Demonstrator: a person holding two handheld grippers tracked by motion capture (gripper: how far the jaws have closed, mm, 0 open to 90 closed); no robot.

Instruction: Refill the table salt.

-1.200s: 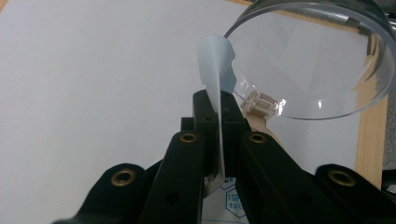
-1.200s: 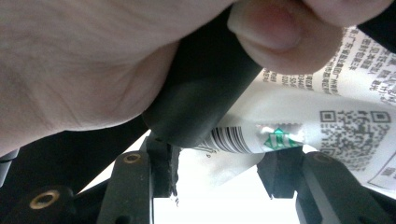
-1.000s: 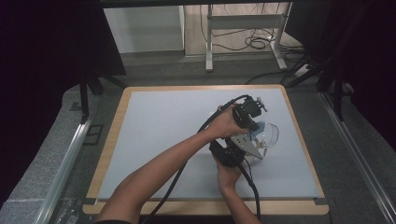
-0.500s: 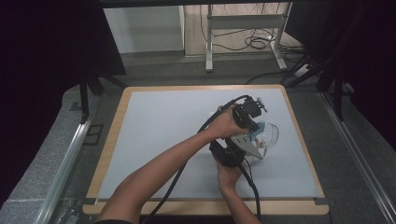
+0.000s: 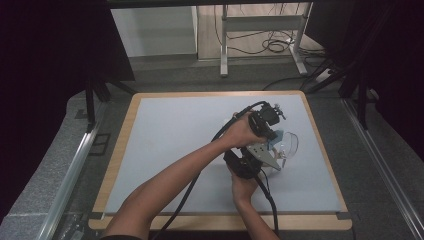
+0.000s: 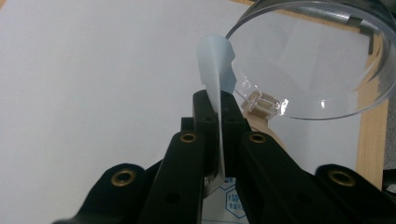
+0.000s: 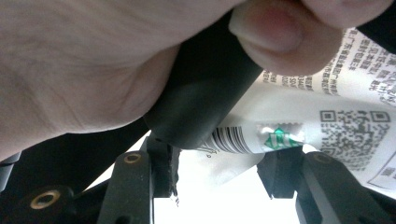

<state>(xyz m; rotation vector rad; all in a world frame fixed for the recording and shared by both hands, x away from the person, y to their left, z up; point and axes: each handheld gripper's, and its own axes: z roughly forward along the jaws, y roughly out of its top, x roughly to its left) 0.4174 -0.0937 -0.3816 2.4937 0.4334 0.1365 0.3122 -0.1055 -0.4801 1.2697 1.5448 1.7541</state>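
Observation:
A pale blue-white packet (image 6: pixel 215 70) stands on edge between my left gripper's (image 6: pixel 218 105) jaws, which are shut on its thin rim. A clear glass bowl (image 6: pixel 327 70) lies tilted just beyond it. In the right gripper view the same packet (image 7: pixel 299 135), printed with a barcode and QR codes, spans my right gripper (image 7: pixel 219 170), whose jaws press on it from both sides. In the high view the left gripper (image 5: pixel 272 131) is held above the right gripper (image 5: pixel 272 162), both beside the bowl (image 5: pixel 291 145) at the mat's right.
The pale mat (image 5: pixel 175 140) lies on a wood-edged table (image 5: pixel 117 165). The person's other hand (image 7: pixel 93 70) and its black gripper body sit right in front of the right gripper's camera. A small clear block (image 6: pixel 264 102) rests by the bowl's rim. Cables trail toward the near edge.

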